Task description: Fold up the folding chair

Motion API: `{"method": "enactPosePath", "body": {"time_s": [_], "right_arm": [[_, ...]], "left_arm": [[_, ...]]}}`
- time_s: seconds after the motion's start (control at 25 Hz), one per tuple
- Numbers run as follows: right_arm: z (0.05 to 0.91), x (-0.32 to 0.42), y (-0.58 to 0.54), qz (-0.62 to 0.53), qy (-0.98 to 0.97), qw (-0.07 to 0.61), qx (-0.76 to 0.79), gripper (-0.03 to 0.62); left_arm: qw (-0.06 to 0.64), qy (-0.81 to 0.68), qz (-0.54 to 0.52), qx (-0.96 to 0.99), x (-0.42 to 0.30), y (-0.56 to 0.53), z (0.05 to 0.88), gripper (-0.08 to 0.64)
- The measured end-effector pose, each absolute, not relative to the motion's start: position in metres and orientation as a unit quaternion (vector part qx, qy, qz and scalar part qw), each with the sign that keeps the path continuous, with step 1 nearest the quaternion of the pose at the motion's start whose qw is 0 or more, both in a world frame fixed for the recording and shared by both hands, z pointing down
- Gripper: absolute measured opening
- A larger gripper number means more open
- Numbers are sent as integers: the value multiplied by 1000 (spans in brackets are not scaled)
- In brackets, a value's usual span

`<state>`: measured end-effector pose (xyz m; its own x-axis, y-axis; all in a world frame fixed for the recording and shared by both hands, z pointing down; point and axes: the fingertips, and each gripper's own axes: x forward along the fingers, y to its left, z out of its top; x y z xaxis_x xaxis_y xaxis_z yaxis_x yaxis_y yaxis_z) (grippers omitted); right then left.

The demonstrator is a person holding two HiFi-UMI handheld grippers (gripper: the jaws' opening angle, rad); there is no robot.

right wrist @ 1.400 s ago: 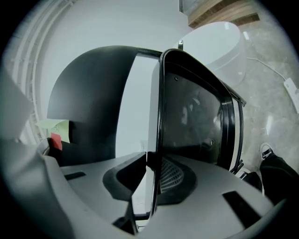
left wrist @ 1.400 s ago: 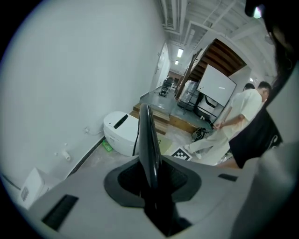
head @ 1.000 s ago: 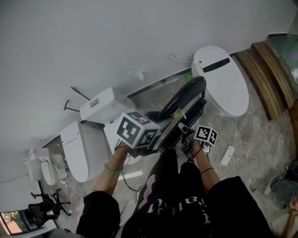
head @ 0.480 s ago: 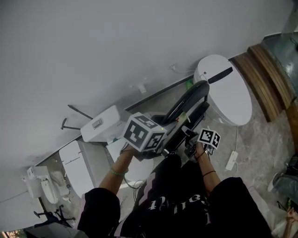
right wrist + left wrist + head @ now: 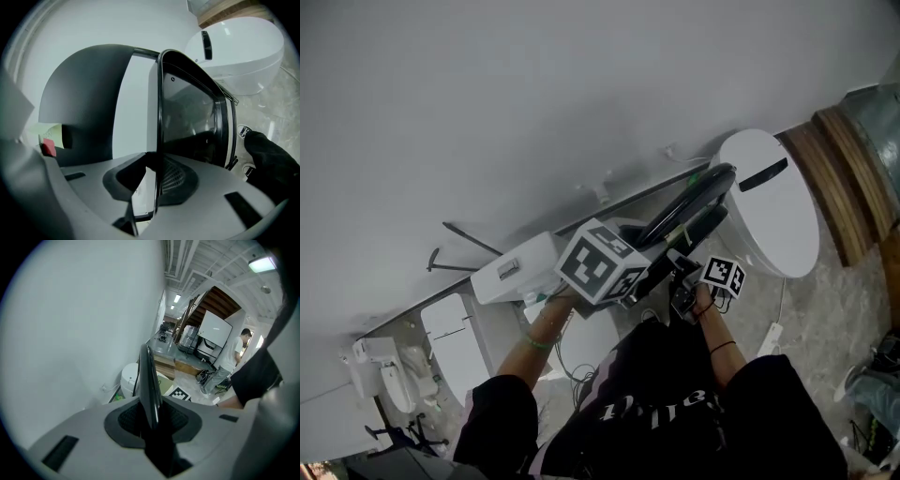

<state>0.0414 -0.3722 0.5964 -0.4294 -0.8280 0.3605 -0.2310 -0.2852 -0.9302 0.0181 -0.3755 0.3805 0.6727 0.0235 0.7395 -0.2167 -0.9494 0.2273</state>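
Note:
The folding chair (image 5: 686, 204) is black and folded flat, held off the floor in front of the person. My left gripper (image 5: 151, 420) is shut on a thin black edge of the chair (image 5: 148, 376), which runs straight up between the pads. Its marker cube (image 5: 602, 264) shows at the middle of the head view. My right gripper (image 5: 157, 187) is shut on a thin black frame bar (image 5: 159, 122), with the dark seat panel (image 5: 190, 117) just beyond it. Its smaller cube (image 5: 722, 275) sits right of the chair.
A grey wall fills the upper head view. Along its foot stand a round white toilet (image 5: 773, 202), a white tank (image 5: 520, 267) and another toilet (image 5: 455, 342). Wooden steps (image 5: 844, 173) lie far right. A person (image 5: 233, 357) stands down the corridor.
Both grippers have carried the folded chair along the wall. The toilets and tank have slid down and right in the head view. Both grips are unchanged.

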Motion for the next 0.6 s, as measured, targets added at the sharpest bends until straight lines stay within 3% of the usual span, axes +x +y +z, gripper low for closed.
{"method": "enactPosePath", "body": {"time_s": [0.6], "right_arm": [[625, 86, -538, -687, 560, 179, -426, 77]], "left_arm": [[194, -120, 421, 878, 75, -542, 407, 86]]}}
